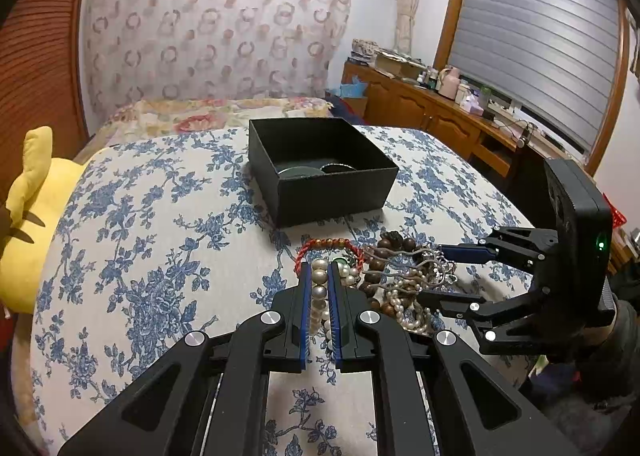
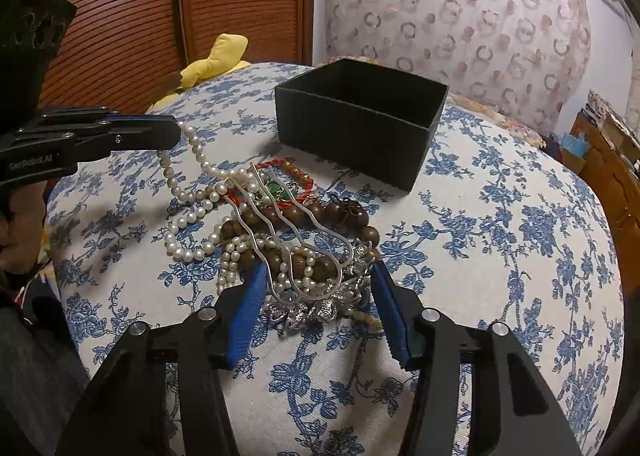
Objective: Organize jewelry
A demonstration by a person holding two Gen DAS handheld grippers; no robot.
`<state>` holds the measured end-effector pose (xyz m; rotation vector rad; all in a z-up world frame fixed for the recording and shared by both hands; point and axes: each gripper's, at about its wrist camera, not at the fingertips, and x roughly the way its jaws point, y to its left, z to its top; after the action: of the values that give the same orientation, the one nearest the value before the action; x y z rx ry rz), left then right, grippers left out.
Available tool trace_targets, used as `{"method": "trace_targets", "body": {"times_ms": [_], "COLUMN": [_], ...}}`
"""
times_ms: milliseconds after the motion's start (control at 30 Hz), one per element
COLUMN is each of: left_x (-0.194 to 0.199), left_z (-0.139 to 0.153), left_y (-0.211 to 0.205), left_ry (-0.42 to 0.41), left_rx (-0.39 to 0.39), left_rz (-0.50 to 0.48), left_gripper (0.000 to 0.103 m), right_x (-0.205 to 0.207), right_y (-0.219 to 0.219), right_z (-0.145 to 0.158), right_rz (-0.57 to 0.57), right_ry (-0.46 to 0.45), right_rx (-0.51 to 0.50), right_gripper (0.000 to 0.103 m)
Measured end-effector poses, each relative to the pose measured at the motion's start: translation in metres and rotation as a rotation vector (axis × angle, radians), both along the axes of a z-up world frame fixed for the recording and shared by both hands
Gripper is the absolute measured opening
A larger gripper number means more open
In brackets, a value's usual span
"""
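A jewelry pile lies on the floral bedspread: a white pearl necklace, brown wooden beads, a red cord bracelet and a silver hair comb. My left gripper is shut on the pearl necklace and lifts one end of the strand; it also shows in the right wrist view. My right gripper is open, its fingers on either side of the silver comb; it also shows in the left wrist view. An open black box stands behind the pile, with round items inside.
A yellow plush toy lies at the bed's left edge. A wooden dresser with clutter runs along the window wall to the right. A patterned curtain hangs behind the bed.
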<state>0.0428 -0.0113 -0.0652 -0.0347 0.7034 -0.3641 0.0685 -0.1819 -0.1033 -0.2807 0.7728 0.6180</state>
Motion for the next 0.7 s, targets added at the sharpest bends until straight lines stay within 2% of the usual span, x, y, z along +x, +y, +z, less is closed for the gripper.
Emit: {"method": "trace_targets", "body": {"times_ms": [200, 700], "left_x": [0.003, 0.019], "left_z": [0.012, 0.077], "left_y": [-0.001, -0.014], "left_ry": [-0.022, -0.145], "left_rx": [-0.014, -0.028], "left_rz": [0.002, -0.038], "left_gripper": [0.007, 0.007], "right_x": [-0.002, 0.009], "right_y": [-0.008, -0.02], "right_z": [0.012, 0.045], "right_rz": [-0.011, -0.032], "right_ry": [-0.031, -0.102], "right_rx": [0.035, 0.063], "right_gripper": [0.056, 0.056]}}
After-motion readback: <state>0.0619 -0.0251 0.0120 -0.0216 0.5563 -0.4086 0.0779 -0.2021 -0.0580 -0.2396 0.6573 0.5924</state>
